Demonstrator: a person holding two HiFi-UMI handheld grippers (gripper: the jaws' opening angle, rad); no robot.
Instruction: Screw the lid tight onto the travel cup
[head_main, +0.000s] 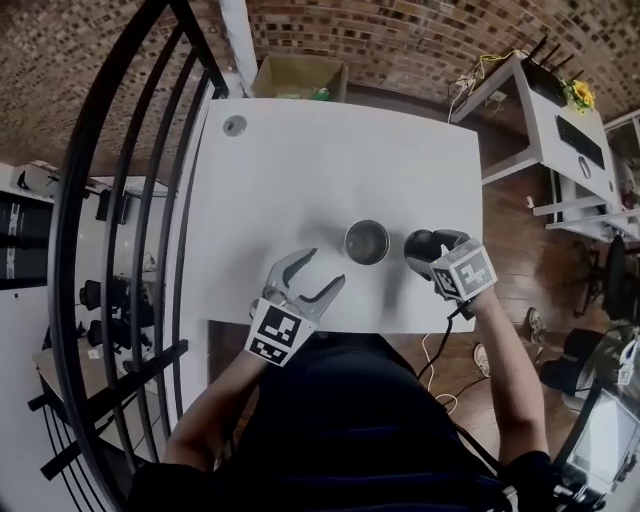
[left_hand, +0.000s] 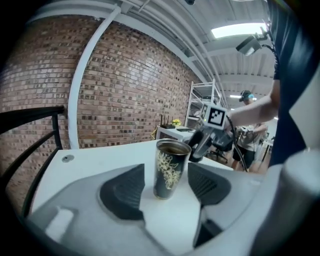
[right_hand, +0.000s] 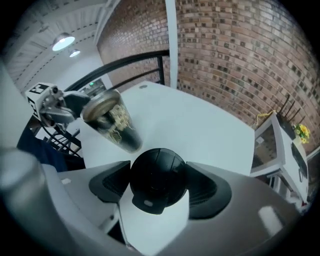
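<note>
The steel travel cup stands upright and uncovered near the front middle of the white table. In the left gripper view the cup shows a gold flower pattern and stands just beyond the two pads, with a gap on each side. My left gripper is open, low over the table, to the cup's front left. To the right of the cup, my right gripper is shut on the round black lid. It holds the lid above the table and tilted steeply down, with the cup up and to the left.
A black metal railing runs along the table's left side. A cardboard box sits behind the far edge. A white desk with a yellow flower stands at the right. A round grommet is in the table's far left corner.
</note>
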